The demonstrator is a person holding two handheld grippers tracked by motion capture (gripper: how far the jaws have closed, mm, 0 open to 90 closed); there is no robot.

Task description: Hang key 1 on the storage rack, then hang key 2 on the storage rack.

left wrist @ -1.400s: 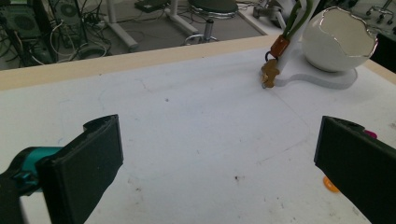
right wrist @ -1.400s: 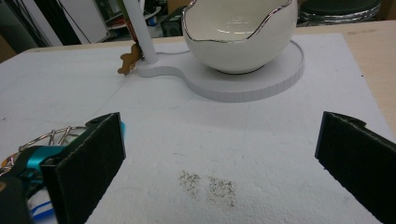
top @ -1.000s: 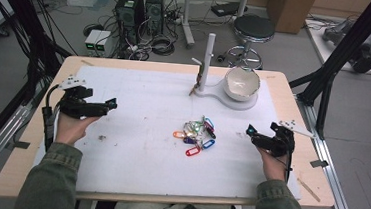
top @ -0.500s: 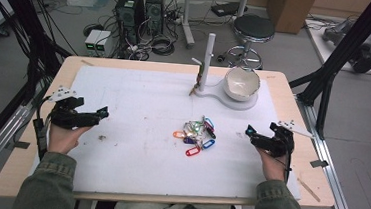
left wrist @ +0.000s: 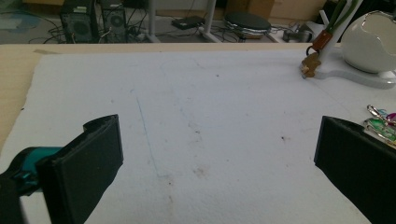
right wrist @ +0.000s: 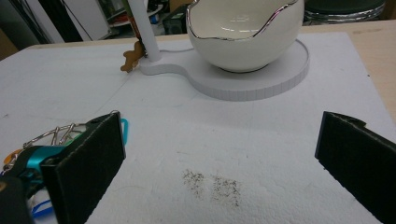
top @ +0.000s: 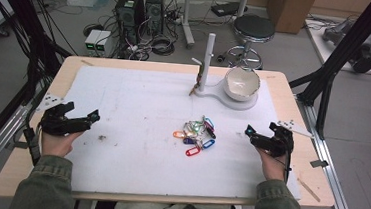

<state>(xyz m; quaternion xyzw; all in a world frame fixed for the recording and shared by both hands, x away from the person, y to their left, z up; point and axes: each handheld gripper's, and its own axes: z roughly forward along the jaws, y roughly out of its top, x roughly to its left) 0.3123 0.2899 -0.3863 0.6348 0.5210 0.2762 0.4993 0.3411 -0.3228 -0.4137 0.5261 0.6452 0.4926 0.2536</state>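
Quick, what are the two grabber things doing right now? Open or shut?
Left gripper: open, jaws wide apart, holding nothing.
Right gripper: open, jaws wide apart, holding nothing.

Even, diffuse overhead light, no hard shadows on the white mat (top: 138, 106). High view is soft and low-res. Both gripper views: near jaws blurred, background sharper. Mild glare on the bowl (right wrist: 245, 35) rim. Floor beyond the table is dimmer.
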